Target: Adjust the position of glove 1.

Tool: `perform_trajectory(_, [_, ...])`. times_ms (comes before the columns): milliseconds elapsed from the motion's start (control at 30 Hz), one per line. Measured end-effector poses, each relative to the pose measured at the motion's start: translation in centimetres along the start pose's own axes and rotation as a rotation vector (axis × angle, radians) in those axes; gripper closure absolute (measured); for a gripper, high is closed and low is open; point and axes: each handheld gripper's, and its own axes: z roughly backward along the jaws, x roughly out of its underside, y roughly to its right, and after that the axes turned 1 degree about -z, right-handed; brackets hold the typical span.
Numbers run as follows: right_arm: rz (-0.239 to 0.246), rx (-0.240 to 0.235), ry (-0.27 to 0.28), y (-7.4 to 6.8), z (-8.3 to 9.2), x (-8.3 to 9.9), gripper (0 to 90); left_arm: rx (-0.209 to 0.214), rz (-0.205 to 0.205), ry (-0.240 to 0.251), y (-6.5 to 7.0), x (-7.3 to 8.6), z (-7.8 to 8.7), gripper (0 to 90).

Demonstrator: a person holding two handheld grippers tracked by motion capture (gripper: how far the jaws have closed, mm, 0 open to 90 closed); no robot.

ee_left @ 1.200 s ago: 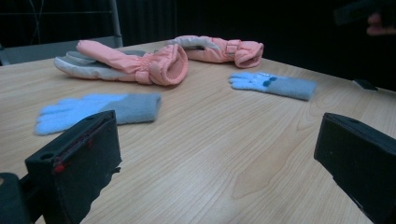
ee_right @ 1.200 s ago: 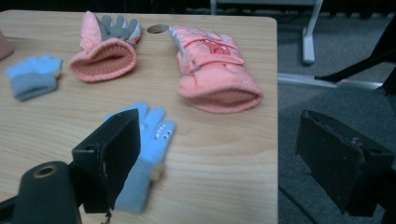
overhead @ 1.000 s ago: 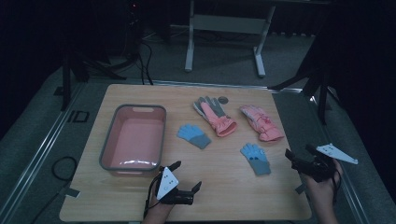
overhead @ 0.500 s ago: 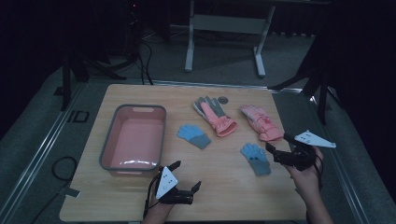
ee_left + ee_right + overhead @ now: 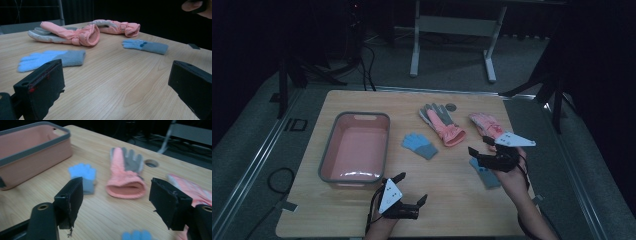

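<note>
Item 1: light wooden worktop [image 5: 452, 205], rectangular, carrying all the listed things.

Item 2: pink rectangular plastic tub with a grey rim [image 5: 328, 165], on the left part of the worktop, nothing seen inside it.

Item 3: small blue knit glove with a grey cuff [image 5: 420, 145], lying flat near the worktop's middle, just right of the tub.

Item 4: second small blue knit glove with a grey cuff [image 5: 488, 176], flat on the worktop toward the right, partly under the right gripper in the high view; its fingertips show at the bottom edge of the right gripper view [image 5: 136, 235].

Item 5: padded pink ski glove with a grey palm [image 5: 443, 123], behind the first blue glove, cuff opening toward the person.

Item 6: second padded pink ski glove [image 5: 484, 125], to the right of the first, apart from it.

Item 7: left gripper [image 5: 412, 190], black, held low over the near edge of the worktop; fingers wide apart, nothing between them.

Item 8: right gripper [image 5: 479, 145], black, held above the second blue glove, aimed toward the middle of the worktop; fingers have just been closing, a clear gap remains, nothing between them.
</note>
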Motion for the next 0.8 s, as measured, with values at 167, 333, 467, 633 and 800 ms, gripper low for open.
perform_trajectory(167, [0.014,-0.031,-0.006,-0.5,-1.3,-0.5,29.3,0.0,-0.003,-0.001,0.0,0.0,0.0,0.6])
perform_trajectory(333, [0.047,-0.076,-0.03,-1.6,-4.3,-1.1,31.7,0.001,-0.003,0.0,0.0,0.0,0.0,0.6])
perform_trajectory(467, [0.059,-0.115,-0.071,-2.3,-6.4,-1.2,32.5,0.0,-0.001,0.004,0.0,0.0,0.0,0.6])
perform_trajectory(633, [0.073,-0.151,-0.09,-3.0,-8.6,-1.5,34.2,0.003,-0.004,0.003,0.0,0.0,0.0,0.6])
perform_trajectory(800, [0.083,-0.194,-0.115,-3.8,-10.7,-1.9,35.4,0.003,-0.01,0.005,0.1,0.0,0.0,0.6])
